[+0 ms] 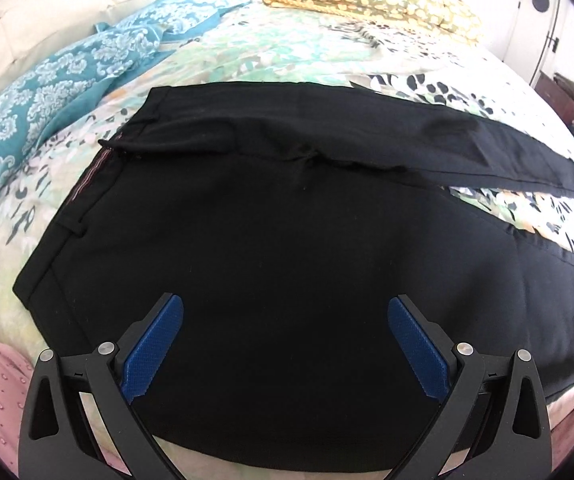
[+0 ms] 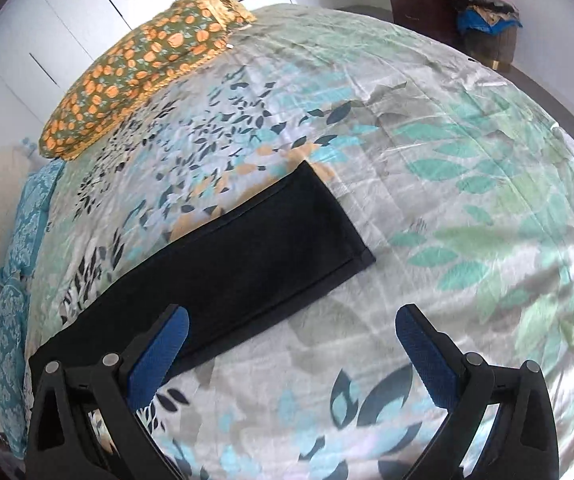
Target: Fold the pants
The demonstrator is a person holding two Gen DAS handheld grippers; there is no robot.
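Both grippers, left gripper (image 1: 285, 308) and right gripper (image 2: 291, 318), hover with jaws spread wide and empty over black pants (image 1: 271, 248) lying unfolded, legs apart, on the bedspread (image 2: 447, 200).

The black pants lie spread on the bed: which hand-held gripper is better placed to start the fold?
Probably the left hand-held gripper: open directly over the pants. The right is over bedspread.

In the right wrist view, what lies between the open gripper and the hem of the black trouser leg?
Only bare leaf-printed bedsheet lies between the right gripper and the hem of the black trouser leg; the right wrist view shows it.
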